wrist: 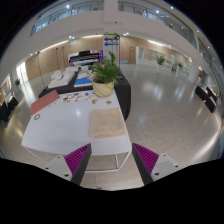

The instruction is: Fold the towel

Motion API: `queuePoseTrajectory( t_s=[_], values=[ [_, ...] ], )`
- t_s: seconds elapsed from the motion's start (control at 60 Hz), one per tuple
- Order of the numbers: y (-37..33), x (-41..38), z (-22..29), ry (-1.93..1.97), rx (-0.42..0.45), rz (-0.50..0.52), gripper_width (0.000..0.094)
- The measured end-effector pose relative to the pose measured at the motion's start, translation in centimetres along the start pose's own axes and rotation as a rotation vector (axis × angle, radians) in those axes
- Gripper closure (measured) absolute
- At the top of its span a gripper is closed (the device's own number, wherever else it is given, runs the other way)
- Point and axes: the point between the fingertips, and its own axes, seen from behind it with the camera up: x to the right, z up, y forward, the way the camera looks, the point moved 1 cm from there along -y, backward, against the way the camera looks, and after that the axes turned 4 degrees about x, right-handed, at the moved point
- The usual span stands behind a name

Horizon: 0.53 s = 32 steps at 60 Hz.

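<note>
A beige towel (pixel 105 123) lies flat on a white table (pixel 60 125), near its right edge. My gripper (pixel 112 158) hangs above the floor in front of the table's near edge, well short of the towel. Its two fingers with magenta pads (pixel 78 156) stand wide apart with nothing between them.
On the table's far end stand a potted green plant (pixel 105 72), a pink flat item (pixel 44 101) and small dark objects (pixel 74 98). A dark round seat (pixel 122 95) sits behind the table. Glossy open floor (pixel 170 110) lies to the right in a large hall.
</note>
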Motion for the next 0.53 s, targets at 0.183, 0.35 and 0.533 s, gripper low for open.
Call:
queuePoseTrajectory(
  t_s=[0.183, 0.35, 0.533],
  values=[
    [-1.7, -1.3, -1.4, 0.013, -0.005, -0.002, 0.0083],
    [-1.5, -2.0, -0.5, -0.001, 0.023, 0.019, 0.0086],
    [-1.4, -2.3, -0.2, -0.052, 0.043, 0.031, 0.0088]
  ],
)
